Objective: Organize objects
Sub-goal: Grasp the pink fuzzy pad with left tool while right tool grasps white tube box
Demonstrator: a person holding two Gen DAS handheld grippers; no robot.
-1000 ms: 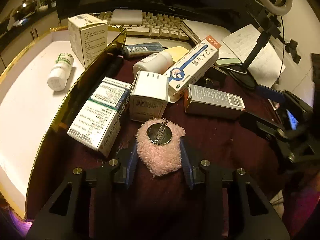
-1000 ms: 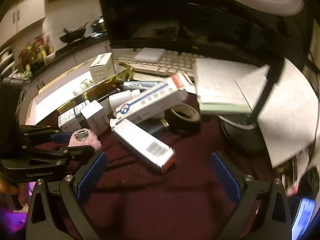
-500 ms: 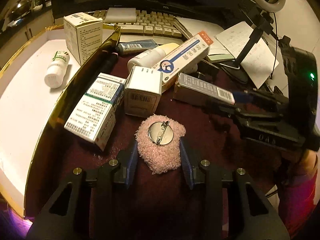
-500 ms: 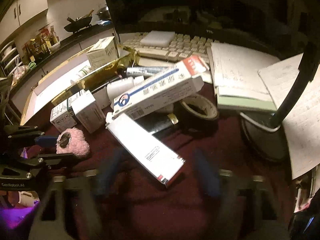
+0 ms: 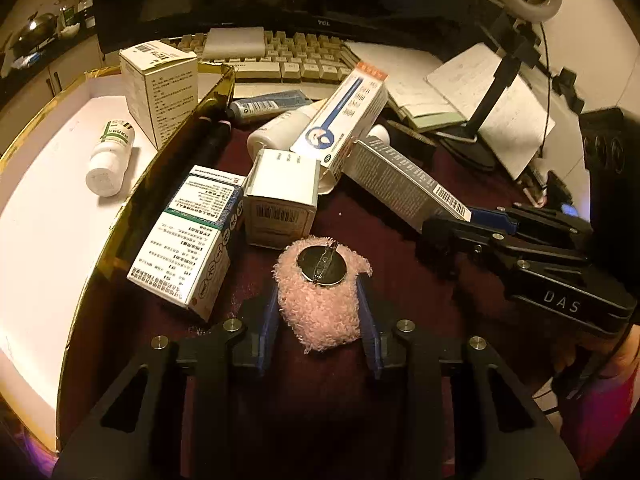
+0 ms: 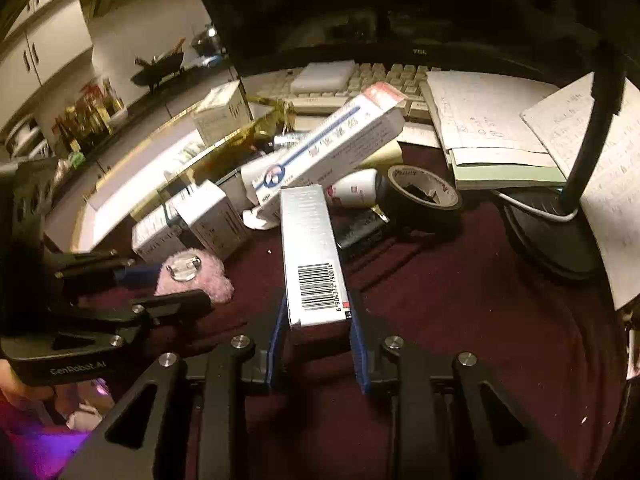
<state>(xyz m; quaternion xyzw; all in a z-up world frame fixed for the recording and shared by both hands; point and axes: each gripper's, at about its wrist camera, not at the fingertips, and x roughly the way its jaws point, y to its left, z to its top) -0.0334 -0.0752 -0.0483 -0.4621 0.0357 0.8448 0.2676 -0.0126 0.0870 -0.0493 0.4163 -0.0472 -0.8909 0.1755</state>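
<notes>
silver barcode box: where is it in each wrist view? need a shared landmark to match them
Left wrist: silver barcode box lies right of centre, its barcode end at the right gripper.
Right wrist: the same box sits at centre, its barcode end between the blue pads.
Shared landmark: pink fuzzy brooch, in the left gripper.

Both views dim, warm amber cast. Heavy fisheye bending, black vignette at corners. Tray (image 5: 48, 216) interior near blown-out white, left of left view. Purple glow at lower left of both frames. Monitor (image 6: 400, 8) dark, upper frame. Centre sharp; edges soft, kitchen background blurred.
</notes>
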